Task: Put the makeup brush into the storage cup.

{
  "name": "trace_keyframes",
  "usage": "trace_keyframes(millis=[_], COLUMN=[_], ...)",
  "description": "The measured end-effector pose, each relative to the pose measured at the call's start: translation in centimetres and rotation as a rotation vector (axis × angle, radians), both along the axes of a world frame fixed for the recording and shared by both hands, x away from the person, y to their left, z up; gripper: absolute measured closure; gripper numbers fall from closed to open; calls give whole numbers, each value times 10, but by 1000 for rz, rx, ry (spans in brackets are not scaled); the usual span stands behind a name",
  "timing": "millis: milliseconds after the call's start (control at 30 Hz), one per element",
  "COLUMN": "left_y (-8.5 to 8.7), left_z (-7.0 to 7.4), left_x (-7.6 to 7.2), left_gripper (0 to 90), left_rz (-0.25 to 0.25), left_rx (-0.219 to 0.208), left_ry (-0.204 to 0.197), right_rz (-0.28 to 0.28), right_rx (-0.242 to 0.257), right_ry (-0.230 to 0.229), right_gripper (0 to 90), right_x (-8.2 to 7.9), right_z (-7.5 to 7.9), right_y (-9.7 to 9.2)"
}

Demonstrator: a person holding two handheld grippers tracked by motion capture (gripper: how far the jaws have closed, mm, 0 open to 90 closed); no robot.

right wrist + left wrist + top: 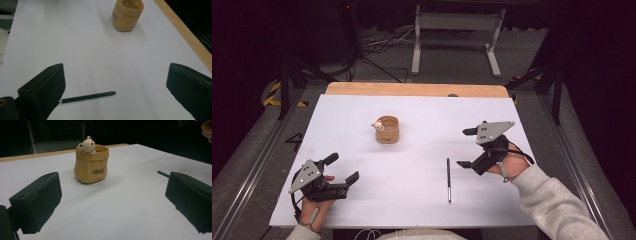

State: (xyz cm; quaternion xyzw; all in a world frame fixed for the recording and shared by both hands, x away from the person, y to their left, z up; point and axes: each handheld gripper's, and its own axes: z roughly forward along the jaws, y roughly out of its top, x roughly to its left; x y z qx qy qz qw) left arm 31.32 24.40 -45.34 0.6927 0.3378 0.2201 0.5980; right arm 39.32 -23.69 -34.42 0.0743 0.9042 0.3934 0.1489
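Note:
A tan sack-shaped pot (387,130) with a small bear figure on its rim stands near the middle of the white table (362,110). A thin black pen (449,180) lies to its front right. My left gripper (343,168) is open at the front left, aimed toward the pot (91,166), with the pen's tip (162,173) peeking past its right jaw. My right gripper (466,148) is open at the right, just right of the pen. In the right gripper view the pen (88,97) lies between the jaws, near the left one, and the pot (127,15) stands far ahead.
A wooden strip (412,89) runs along the table's far edge. Beyond it on the floor stand a metal frame (457,35) and cables (382,45). Dark rails flank the table on both sides.

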Motion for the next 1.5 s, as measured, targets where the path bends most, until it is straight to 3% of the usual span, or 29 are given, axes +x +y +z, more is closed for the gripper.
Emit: trace_keyframes(millis=[133,333,600,867,1133,1500], left_y=[1,1,-1,-2,-1,0], left_z=[0,-1,0,0,1,0], left_x=[-2,-1,0,2,1,1], left_gripper=[13,13,14,13,15,16], left_rz=[7,3,-5,-9,0,3], left_rx=[-4,-3,-6,1,-8,-5], left_ry=[0,3,2,4,-4,4], right_rz=[56,112,160,174,268,332], right_rx=[-102,-208,-300,-352,-432,-544], right_ry=[22,48,84,132,170,169], right_gripper=[27,28,28,27,31,33], right_x=[5,10,13,21,21,19], right_z=[3,3,6,6,-1,-7], right_y=[13,28,38,42,53,68])
